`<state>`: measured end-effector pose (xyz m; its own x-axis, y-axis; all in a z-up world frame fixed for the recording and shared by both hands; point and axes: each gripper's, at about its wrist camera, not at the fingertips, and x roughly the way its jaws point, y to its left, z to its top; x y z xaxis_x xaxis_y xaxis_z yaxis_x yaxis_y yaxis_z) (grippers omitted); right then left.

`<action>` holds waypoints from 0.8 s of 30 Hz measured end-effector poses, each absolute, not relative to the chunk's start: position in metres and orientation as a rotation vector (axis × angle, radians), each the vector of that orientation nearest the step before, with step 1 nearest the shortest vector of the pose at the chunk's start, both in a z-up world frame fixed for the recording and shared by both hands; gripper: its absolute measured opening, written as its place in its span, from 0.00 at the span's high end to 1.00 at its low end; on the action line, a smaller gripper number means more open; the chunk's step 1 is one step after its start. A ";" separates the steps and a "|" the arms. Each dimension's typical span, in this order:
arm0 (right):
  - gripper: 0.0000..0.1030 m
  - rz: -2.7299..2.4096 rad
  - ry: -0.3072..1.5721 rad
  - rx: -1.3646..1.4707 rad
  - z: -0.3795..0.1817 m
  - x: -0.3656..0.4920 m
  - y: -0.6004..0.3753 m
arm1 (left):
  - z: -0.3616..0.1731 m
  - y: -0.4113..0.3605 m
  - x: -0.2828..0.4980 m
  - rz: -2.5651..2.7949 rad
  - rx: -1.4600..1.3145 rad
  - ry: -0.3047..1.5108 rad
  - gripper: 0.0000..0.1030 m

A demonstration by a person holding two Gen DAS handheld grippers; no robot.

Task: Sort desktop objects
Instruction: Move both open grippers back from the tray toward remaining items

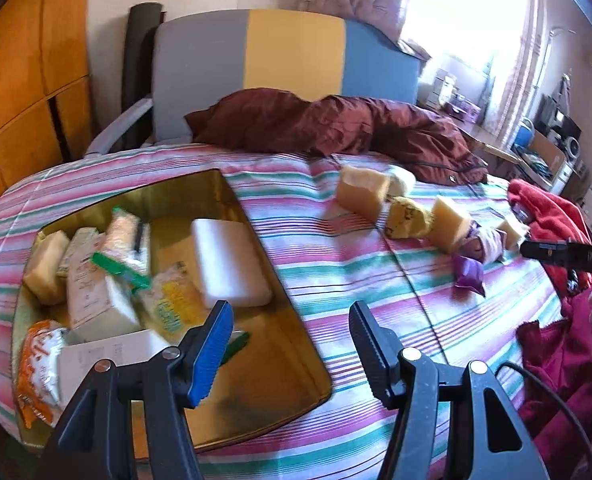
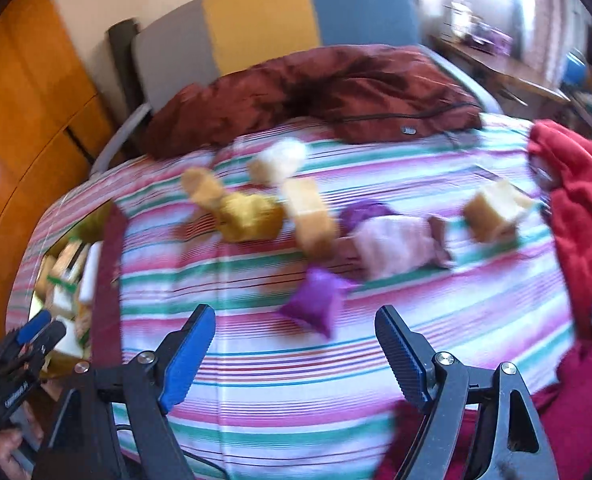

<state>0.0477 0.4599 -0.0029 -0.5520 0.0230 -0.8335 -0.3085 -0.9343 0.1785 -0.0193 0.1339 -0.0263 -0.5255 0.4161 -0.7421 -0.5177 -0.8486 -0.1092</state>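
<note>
The right gripper has its fingers apart and empty; the purple pouch lies on the striped bed just beyond their tips. It looks soft and light, best pinched across its puffy middle. The left gripper, fingers apart and empty, hangs over the gold box rim.

1. Left gripper: black frame, blue ribbed pad on one finger, black ribbed pad on the other.
2. Right gripper: black, both pads blue and ribbed.
3. Silver screws at pivots; black cable trailed behind.
</note>
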 end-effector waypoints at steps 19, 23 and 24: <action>0.33 2.238 0.827 -1.137 0.003 0.079 0.625 | -0.046 0.191 -0.024 2.181 -1.156 0.218 0.41; 0.33 2.166 0.957 -1.117 -0.009 0.074 0.653 | -0.050 0.202 -0.024 2.148 -1.165 0.224 0.41; 0.31 2.150 0.968 -1.119 -0.012 0.070 0.657 | -0.051 0.205 -0.023 2.140 -1.164 0.231 0.41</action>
<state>0.0701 0.6574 -0.0124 -0.5198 0.1216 -0.8456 -0.7136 -0.6060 0.3515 -0.0228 0.2051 -0.0505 -0.3680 0.4806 -0.7960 -0.6395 -0.7523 -0.1585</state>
